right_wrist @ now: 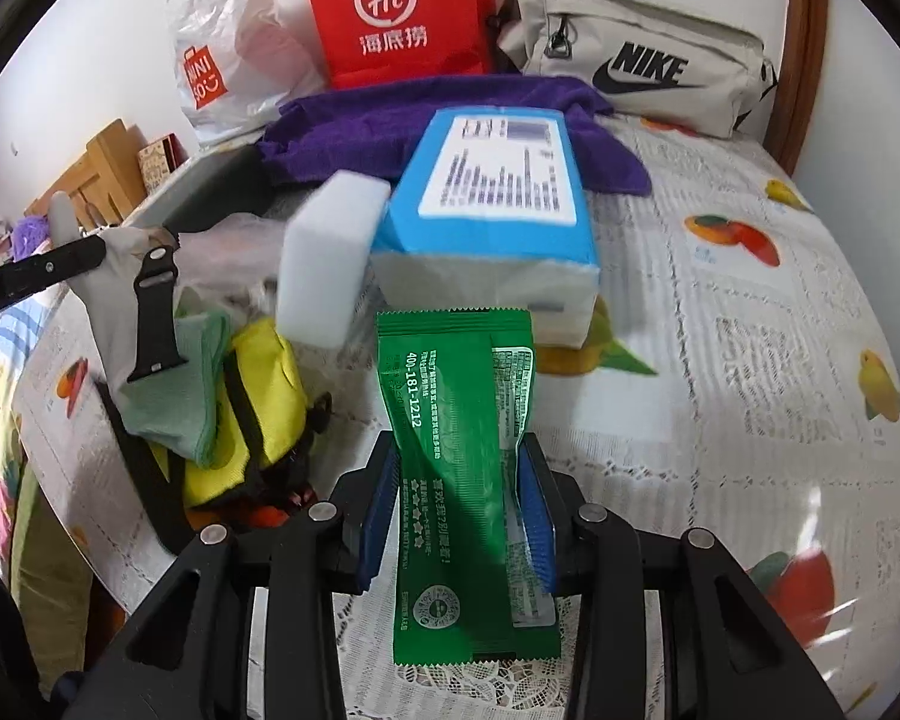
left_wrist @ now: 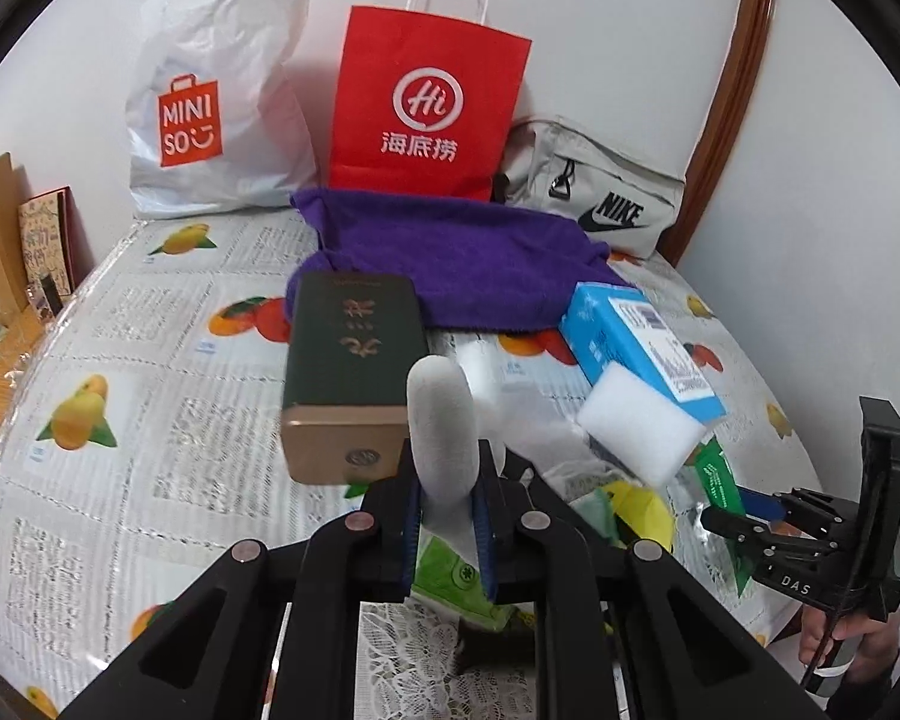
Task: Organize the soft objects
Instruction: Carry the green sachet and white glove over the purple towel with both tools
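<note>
Sorting looks barely under way, by my reading: most things lie loose on the table (left_wrist: 120, 312) and both grippers carry a piece not yet placed. At the top of the left view stand three containers: a white bag (left_wrist: 210, 102) at upper left, a red bag (left_wrist: 426, 102) at top centre and a grey pouch (left_wrist: 594, 192) to its right; what is inside them cannot be seen. A purple towel (left_wrist: 468, 252) spreads just below the red bag, untouched. Lower, a green box (left_wrist: 354, 360) and a blue box (left_wrist: 642, 342) sit mid-frame, with a white sponge (left_wrist: 636, 432) against the blue box. At lower centre the left gripper (left_wrist: 447, 522) is clamped on a grey sock (left_wrist: 441, 426). In the right view, the right gripper (right_wrist: 459, 510) pinches a green packet (right_wrist: 462, 450) at centre, a yellow-green pile (right_wrist: 240, 408) lying at left.
</note>
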Tool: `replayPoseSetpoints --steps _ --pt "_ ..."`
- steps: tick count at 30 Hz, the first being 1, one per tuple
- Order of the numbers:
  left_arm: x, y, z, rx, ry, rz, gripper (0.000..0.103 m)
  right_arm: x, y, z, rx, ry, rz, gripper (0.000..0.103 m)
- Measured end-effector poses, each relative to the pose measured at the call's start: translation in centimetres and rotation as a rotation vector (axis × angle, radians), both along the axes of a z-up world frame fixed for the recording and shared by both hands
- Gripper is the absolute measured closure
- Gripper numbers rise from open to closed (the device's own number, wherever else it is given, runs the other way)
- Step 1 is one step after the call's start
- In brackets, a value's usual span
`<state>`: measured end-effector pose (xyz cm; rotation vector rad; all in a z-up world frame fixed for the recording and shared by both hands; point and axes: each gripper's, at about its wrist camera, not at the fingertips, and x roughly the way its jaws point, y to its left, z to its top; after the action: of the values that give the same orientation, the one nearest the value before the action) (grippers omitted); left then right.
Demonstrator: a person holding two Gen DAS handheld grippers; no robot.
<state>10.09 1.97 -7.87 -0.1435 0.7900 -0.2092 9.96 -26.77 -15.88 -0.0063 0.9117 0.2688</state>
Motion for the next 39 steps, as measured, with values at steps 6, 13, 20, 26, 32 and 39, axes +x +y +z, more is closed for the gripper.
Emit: replayPoseSetpoints --steps 6,13,20,26,32,39 --pt "-0.1 0.9 1.8 0.004 -0.03 0.024 0.088 0.0 0.1 1.5 0.009 -0.018 -0.004 0.065" --pt "-0.5 2.1 4.2 0.001 -0.067 0.059 0.088 0.6 -0.4 2.9 0.02 -0.037 -0.01 0.065" --pt "-1.3 3.1 5.5 0.002 -0.092 0.094 0.088 0.7 -0.7 4.2 0.037 -0.056 -0.017 0.065" --pt "-1.3 3.2 6.2 0.012 -0.097 0.111 0.088 0.9 -0.7 5.8 0.044 -0.08 -0.014 0.065" --pt "-0.5 3.2 7.1 0.018 -0.105 0.123 0.088 2.1 -0.4 7.5 0.044 -0.101 -0.007 0.065" --pt "1.7 2.9 8.1 0.02 -0.099 0.126 0.088 4.8 0.1 8.7 0.044 -0.106 0.001 0.065"
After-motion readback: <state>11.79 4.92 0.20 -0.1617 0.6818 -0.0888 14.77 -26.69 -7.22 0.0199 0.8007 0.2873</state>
